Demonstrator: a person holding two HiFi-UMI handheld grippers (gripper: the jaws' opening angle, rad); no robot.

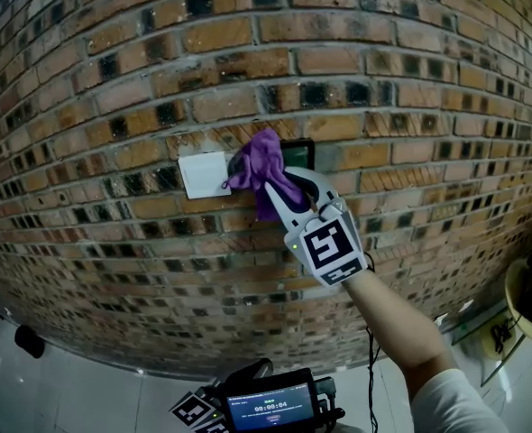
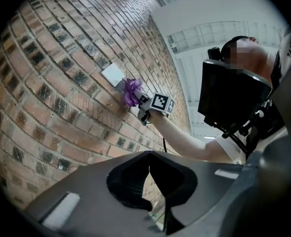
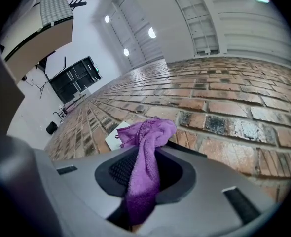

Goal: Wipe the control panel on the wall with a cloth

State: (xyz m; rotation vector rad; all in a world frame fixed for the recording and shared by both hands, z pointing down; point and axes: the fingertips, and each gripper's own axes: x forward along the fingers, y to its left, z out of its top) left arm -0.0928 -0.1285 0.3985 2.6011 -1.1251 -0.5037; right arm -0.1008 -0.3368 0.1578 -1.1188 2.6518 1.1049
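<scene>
A purple cloth (image 1: 259, 162) is pressed on the brick wall over the left part of a small black control panel (image 1: 300, 152). My right gripper (image 1: 284, 184) is shut on the cloth, reaching up from the lower right. In the right gripper view the cloth (image 3: 144, 157) hangs bunched between the jaws, its top touching the wall beside the panel's dark edge (image 3: 185, 149). My left gripper (image 1: 252, 373) stays low at the bottom of the head view, away from the wall. In its own view the left gripper (image 2: 150, 174) has its jaws together with nothing in them.
A white wall plate (image 1: 202, 174) sits just left of the cloth, seen also as the plate (image 2: 112, 74) and the plate (image 3: 117, 132). The brick wall (image 1: 113, 79) fills the view. A dark object (image 1: 29, 341) lies on the white floor at lower left.
</scene>
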